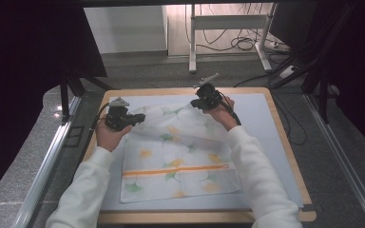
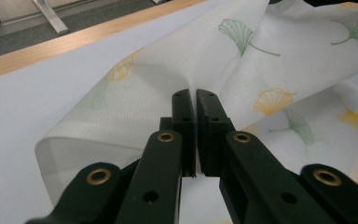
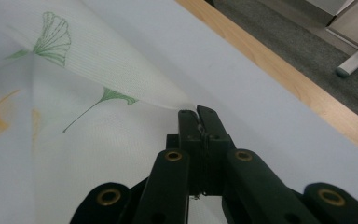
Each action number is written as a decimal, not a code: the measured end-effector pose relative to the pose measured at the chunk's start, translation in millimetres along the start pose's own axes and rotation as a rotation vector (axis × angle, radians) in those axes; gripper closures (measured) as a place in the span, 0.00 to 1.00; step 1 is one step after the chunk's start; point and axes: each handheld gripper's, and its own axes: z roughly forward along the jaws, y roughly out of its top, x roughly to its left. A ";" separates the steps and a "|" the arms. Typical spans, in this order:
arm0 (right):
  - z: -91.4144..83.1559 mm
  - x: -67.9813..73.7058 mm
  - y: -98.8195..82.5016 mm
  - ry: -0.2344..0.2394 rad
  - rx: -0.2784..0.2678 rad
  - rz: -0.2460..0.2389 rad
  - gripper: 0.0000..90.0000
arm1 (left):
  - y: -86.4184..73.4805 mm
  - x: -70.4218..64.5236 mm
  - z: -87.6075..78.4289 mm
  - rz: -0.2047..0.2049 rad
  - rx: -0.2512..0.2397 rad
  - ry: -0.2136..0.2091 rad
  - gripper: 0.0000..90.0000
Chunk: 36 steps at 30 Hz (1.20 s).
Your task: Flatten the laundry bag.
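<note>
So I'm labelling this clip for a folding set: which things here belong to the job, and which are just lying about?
In the job:
- patterned cloth
- left claw, shut on one far corner
- right claw, shut on the other far corner

Just there:
- blue mat
- wooden table edge
- white desk frame
- floor cables

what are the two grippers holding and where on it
Both pinch the leaf-print cloth: left gripper on its far left corner, right gripper on its far right corner.
</note>
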 end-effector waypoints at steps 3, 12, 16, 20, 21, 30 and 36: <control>8.6 -6.4 4.8 -0.015 -0.001 0.009 0.98 | 5.5 7.1 6.0 -0.018 -0.001 0.014 0.96; -11.5 1.2 17.7 -0.144 -0.082 0.002 0.50 | 4.5 11.0 -18.4 -0.039 -0.074 0.112 0.48; -36.6 13.9 13.0 -0.096 -0.113 -0.006 0.48 | -1.5 -5.6 -27.6 -0.008 -0.042 0.082 0.41; -54.8 30.6 -2.0 -0.033 -0.109 -0.027 0.48 | -11.4 -25.8 -33.1 0.033 -0.031 0.047 0.39; -57.5 35.0 -7.5 -0.018 -0.100 -0.034 0.48 | -14.2 -30.1 -33.6 0.043 -0.026 0.040 0.39; -73.2 59.5 -64.2 0.062 -0.073 -0.019 0.47 | -42.4 -48.0 -33.1 0.063 0.010 -0.015 0.37; -77.5 72.9 -101.1 0.106 -0.040 -0.006 0.46 | -61.7 -54.2 -25.1 0.073 0.060 -0.036 0.37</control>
